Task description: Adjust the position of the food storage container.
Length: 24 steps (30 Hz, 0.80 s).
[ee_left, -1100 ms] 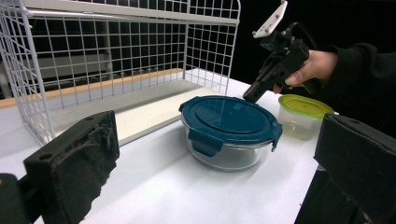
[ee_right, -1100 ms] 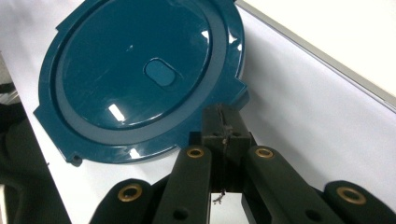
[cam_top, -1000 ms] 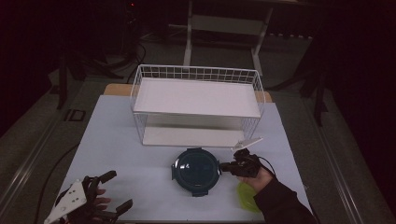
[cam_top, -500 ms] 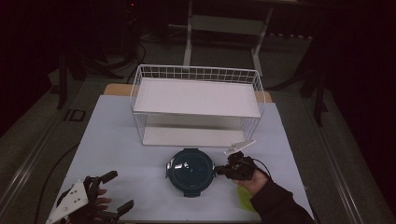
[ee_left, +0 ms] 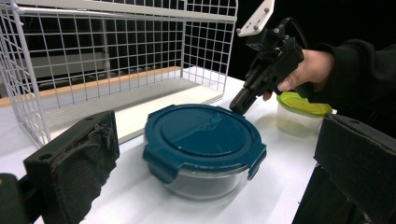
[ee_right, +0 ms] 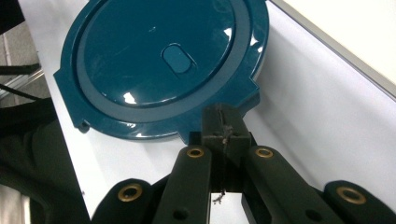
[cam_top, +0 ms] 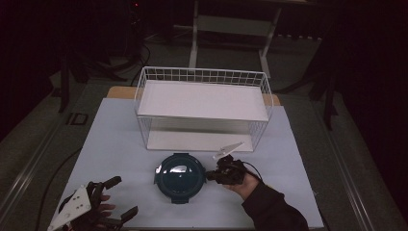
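A round glass container with a dark teal clip lid [cam_top: 180,178] [ee_left: 203,140] [ee_right: 163,60] sits on the white table in front of the wire rack. My right gripper [cam_top: 210,175] [ee_left: 238,103] [ee_right: 224,126] is shut, with nothing between its pads. Its tip rests against the lid's right rim at a clasp. At the table's front left, my left gripper [cam_top: 124,196] [ee_left: 217,177] is open and faces the container from a distance, with nothing between its jaws.
A white wire rack with two shelves [cam_top: 202,96] [ee_left: 116,60] stands just behind the container. A small tub with a lime-green lid [ee_left: 303,109] sits on the table behind the right hand. The white table top [cam_top: 120,139] ends near the left gripper.
The right gripper has moved left, jaws shut, and the teal-lidded container has slid left with it. The left gripper has stayed put.
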Tool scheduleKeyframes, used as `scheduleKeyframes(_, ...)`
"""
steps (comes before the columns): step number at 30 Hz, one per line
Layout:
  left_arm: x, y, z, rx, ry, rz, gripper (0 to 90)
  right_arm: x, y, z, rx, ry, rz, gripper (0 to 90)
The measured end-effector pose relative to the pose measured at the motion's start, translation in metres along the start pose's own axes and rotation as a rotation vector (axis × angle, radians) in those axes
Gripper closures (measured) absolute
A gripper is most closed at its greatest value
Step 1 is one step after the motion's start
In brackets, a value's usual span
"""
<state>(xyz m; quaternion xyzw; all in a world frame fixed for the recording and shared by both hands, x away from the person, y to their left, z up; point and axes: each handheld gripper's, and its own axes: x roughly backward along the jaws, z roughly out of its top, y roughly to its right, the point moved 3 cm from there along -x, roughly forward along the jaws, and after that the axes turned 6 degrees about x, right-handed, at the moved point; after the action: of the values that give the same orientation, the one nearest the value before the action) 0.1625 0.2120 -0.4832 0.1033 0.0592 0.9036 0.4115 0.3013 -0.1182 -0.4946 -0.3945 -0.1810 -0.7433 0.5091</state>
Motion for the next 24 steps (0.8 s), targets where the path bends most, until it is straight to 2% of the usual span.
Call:
scheduleKeyframes(8,0.000,-0.001,0.000,0.003,-0.003,-0.002,0.0,-0.017,-0.015,0.018,0.025,-0.005,0.027,90.0)
scheduleKeyframes(12,0.000,-0.001,0.000,0.003,-0.001,-0.002,0.0,-0.026,-0.020,0.029,0.037,0.015,0.043,90.0)
scheduleKeyframes(15,0.001,-0.001,-0.001,0.006,0.000,-0.004,0.0,-0.028,-0.024,0.038,0.062,0.012,0.027,90.0)
scheduleKeyframes(16,0.001,-0.001,-0.001,0.006,0.000,-0.004,0.0,-0.029,-0.024,0.040,0.064,0.019,0.041,90.0)
scheduleKeyframes(17,0.001,0.000,-0.001,0.006,0.000,-0.006,0.0,-0.034,-0.028,0.042,0.049,0.038,0.111,90.0)
scheduleKeyframes(18,0.001,0.000,0.000,0.001,-0.003,-0.003,0.0,-0.041,-0.034,0.043,0.064,0.044,0.129,90.0)
scheduleKeyframes(20,0.002,0.000,0.000,-0.001,0.000,-0.003,0.0,-0.042,-0.045,0.051,0.118,0.016,0.049,90.0)
scheduleKeyframes(24,0.002,0.000,-0.001,-0.001,0.001,-0.007,0.0,-0.041,-0.048,0.050,0.135,0.003,0.049,90.0)
